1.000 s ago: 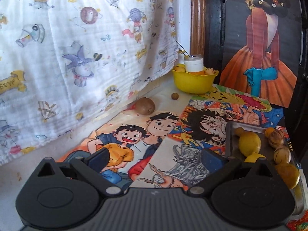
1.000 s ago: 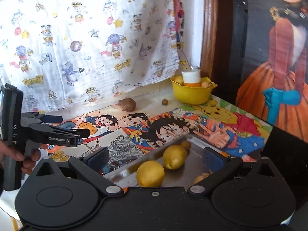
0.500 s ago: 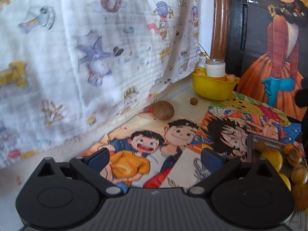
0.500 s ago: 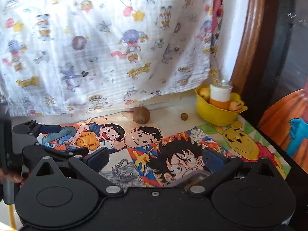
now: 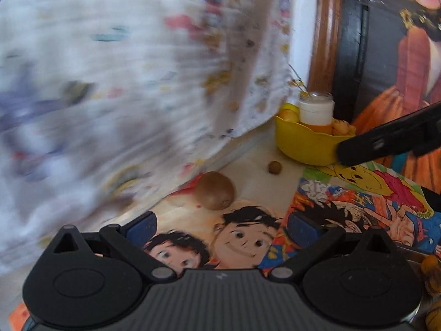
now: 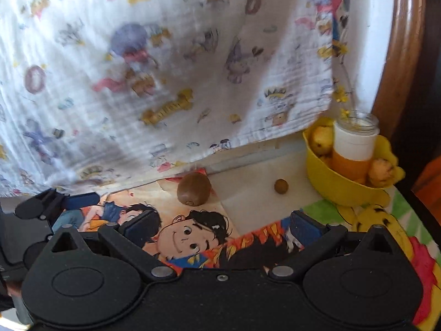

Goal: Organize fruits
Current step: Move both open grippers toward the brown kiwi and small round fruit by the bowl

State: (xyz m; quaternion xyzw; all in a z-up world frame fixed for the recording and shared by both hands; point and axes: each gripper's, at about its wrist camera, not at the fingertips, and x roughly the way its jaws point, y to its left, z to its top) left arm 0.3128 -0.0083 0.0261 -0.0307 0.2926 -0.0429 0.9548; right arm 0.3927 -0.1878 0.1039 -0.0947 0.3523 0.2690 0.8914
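Both your grippers have advanced toward the desk's far edge; left gripper [image 5: 220,227] and right gripper [image 6: 224,227] carry jaws open, empty. The kiwi [image 6: 194,189] lies loose there, near the yellow bowl [image 6: 339,187]: pickup pending.

Both cameras sit low over the counter [image 5: 256,165], each looking forward between its own gripper's open jaws toward the back wall and its hanging printed cloth [image 6: 165,69]. The left wrist view is close and blurred on its left side; the right gripper [image 5: 386,140] crosses its right edge. The right wrist view looks from slightly higher — the left gripper [image 6: 55,201] shows at its left edge. Both share the kiwi [image 5: 215,190] [image 6: 194,189], the small nut [image 5: 275,167] [image 6: 281,186] and the yellow bowl [image 5: 303,143] [image 6: 336,184].
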